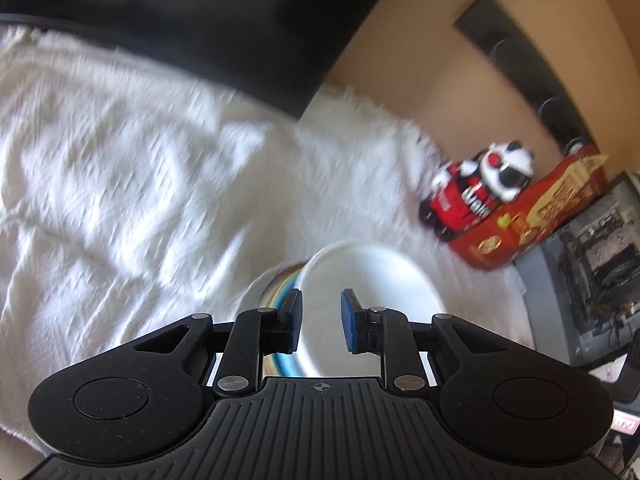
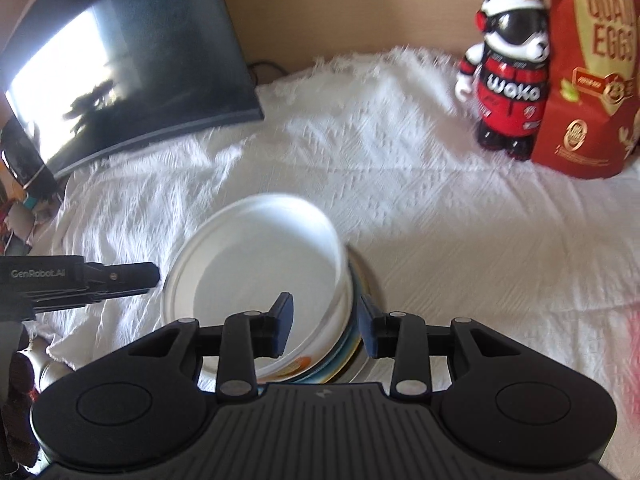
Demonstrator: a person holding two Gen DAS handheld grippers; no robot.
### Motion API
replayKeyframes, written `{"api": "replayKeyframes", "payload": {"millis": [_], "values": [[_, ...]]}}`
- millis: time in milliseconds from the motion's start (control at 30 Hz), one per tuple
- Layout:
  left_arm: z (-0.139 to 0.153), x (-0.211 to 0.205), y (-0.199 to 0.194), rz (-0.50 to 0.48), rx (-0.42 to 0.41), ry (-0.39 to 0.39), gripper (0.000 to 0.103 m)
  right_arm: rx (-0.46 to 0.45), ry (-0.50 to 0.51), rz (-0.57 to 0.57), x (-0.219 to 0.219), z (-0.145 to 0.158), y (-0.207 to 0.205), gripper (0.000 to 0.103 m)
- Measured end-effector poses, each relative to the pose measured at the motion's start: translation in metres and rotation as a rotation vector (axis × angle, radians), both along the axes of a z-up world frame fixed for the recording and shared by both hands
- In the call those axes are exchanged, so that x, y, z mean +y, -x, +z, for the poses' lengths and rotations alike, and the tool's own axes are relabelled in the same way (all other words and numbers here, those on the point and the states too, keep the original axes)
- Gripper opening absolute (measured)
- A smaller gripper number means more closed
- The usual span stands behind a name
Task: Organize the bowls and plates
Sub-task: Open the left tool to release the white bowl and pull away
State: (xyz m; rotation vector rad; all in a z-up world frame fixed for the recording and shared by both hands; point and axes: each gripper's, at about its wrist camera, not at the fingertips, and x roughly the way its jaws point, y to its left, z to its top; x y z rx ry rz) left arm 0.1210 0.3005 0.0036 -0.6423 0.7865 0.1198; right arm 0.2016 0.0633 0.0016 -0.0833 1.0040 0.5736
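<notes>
You are holding the left gripper (image 1: 320,322) above a white bowl (image 1: 368,280), with its jaws standing apart and nothing pressed between the blue pads (image 1: 295,320); the bowl's rim shows in the gap, below the jaws. In the right wrist view this gripper is reaching in from the left edge, just beside the stack.

You are holding the right gripper (image 2: 326,326) over the near right edge of the same stack. Its jaws are standing apart, and the edges of the white bowl (image 2: 260,264) and of the coloured plates (image 2: 344,354) under it are showing in the gap. The pads are not visibly pressing on them.

The white bowl is sitting on top of the stack of plates and is leaning, not level. The stack is resting on a table covered with a white textured cloth (image 2: 440,216).

At the back of the table a panda figurine (image 2: 508,80) in a red suit is standing upright, touching a red carton (image 2: 588,72) on its right. A dark monitor (image 2: 132,64) is standing at the back left.
</notes>
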Motion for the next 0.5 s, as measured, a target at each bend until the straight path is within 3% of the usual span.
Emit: {"api": "replayKeyframes", "payload": {"millis": [167,233,300,367,500], "values": [[0.028,-0.046,-0.015,-0.046,-0.112,-0.053,0.023,-0.099,-0.059,-0.030,-0.035,0.014,-0.001,0.036],[0.031,-0.071,-0.026,-0.090,-0.125,-0.055,0.023,-0.169,-0.067,-0.053,-0.057,0.018,0.000,0.045],[0.028,-0.099,-0.039,-0.137,-0.108,-0.050,0.023,-0.251,-0.053,-0.092,-0.081,0.021,-0.002,0.055],[0.019,-0.126,-0.054,-0.180,-0.071,-0.046,0.023,-0.320,-0.020,-0.138,-0.105,0.023,-0.007,0.058],[-0.005,-0.179,-0.082,-0.260,0.012,-0.021,0.023,-0.313,0.054,-0.155,-0.155,0.016,-0.027,0.058]]}}
